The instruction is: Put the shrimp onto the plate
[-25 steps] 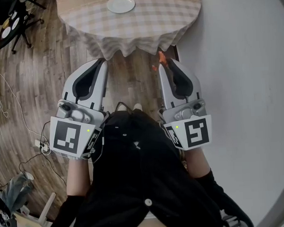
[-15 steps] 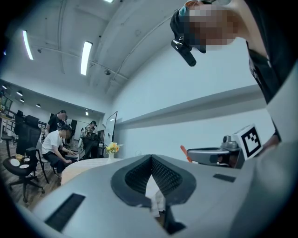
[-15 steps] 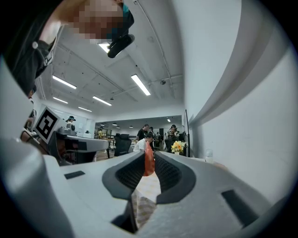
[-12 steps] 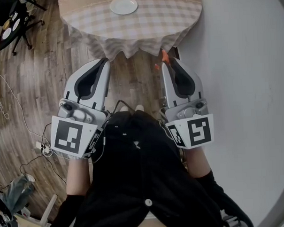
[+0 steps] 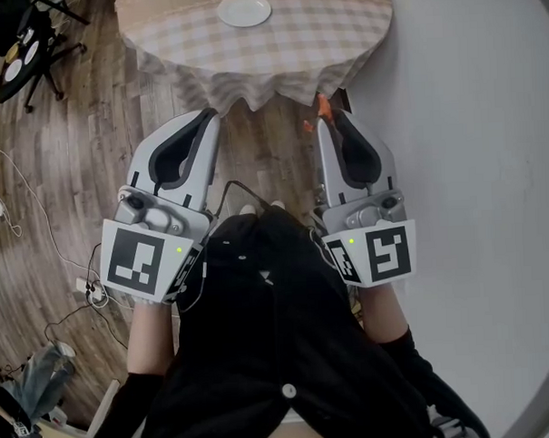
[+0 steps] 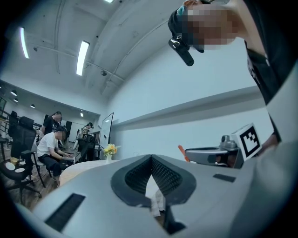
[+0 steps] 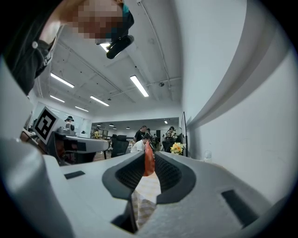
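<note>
An orange shrimp (image 7: 148,165) stands pinched between the tips of my right gripper (image 7: 148,155), which is shut on it. In the head view the shrimp (image 5: 321,103) pokes out past the right gripper (image 5: 326,120), just short of the table's near edge. A white plate (image 5: 244,10) lies on the round table with a checked cloth (image 5: 276,50), further ahead. My left gripper (image 5: 208,116) is held level beside the right one, its jaws shut with nothing between them (image 6: 151,156). Both are apart from the table.
A white wall (image 5: 470,114) runs close along the right. A small vase of yellow flowers (image 6: 110,149) stands on the table. People sit at desks in the background (image 6: 51,148). Cables (image 5: 39,224) trail on the wooden floor at the left.
Nothing has visibly changed in the grippers' pose or the grip on the shrimp; the head view has only drifted slightly.
</note>
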### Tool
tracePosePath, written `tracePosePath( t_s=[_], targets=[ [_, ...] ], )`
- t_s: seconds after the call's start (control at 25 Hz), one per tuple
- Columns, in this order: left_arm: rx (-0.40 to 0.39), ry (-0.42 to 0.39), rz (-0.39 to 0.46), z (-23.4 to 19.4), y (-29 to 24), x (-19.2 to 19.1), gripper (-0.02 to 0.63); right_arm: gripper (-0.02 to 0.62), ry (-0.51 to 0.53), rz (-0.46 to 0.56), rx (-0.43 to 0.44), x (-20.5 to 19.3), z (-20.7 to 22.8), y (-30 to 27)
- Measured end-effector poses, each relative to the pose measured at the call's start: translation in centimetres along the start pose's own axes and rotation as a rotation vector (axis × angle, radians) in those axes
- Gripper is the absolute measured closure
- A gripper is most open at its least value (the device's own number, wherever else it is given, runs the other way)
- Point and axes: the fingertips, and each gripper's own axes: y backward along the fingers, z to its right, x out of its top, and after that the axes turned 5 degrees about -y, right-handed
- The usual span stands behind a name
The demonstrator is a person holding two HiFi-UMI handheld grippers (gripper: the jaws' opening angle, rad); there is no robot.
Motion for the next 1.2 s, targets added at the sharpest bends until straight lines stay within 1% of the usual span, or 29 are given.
tracePosePath(
  t_s=[0.2, 0.36, 0.48, 0.72, 0.88, 1.0, 1.04, 1.16, 1.2],
  targets=[
    [-0.01, 0.002, 0.014, 0.0, 0.6, 0.2, 0.604, 0.545, 0.009, 0.002, -0.014, 0.1, -0.6, 0.5],
    [-0.04, 0.006, -0.029, 0.2, 1.2, -1.1, 0.604, 0.545, 0.017, -0.002, -0.02, 0.1, -0.8, 0.7],
    [-0.048, 0.008, -0.033, 0.3, 1.0, -1.4, 0.604, 0.545, 0.021, -0.007, -0.024, 0.1, -0.5, 0.6],
    [-0.008, 0.019, 0.015, -0.7, -0.8, -0.3, 0.604, 0.545, 0.033, -0.005, -0.01, 0.1, 0.2, -0.7],
    [-0.011, 0.007, 0.011, -1.3, -2.2, -0.5, 0.604, 0.545, 0.029, -0.004, -0.002, 0.0, 1.2, -2.2],
    [-0.013, -0.001, -0.018, -1.9, -3.1, -1.2, 0.604, 0.545, 0.023, -0.006, 0.012, -0.1, 1.9, -3.5],
    [-0.009, -0.002, -0.024, -2.1, -3.4, -1.3, 0.604, 0.545, 0.021, -0.006, 0.018, -0.2, 2.2, -4.0],
    [0.03, -0.006, 0.009, -3.3, -5.4, -0.5, 0.604, 0.545, 0.014, -0.007, 0.04, -0.4, 3.2, -5.6],
    [0.037, -0.008, 0.006, -3.6, -5.9, -0.6, 0.604, 0.545, 0.01, -0.009, 0.047, -0.5, 3.7, -6.2]
  ],
)
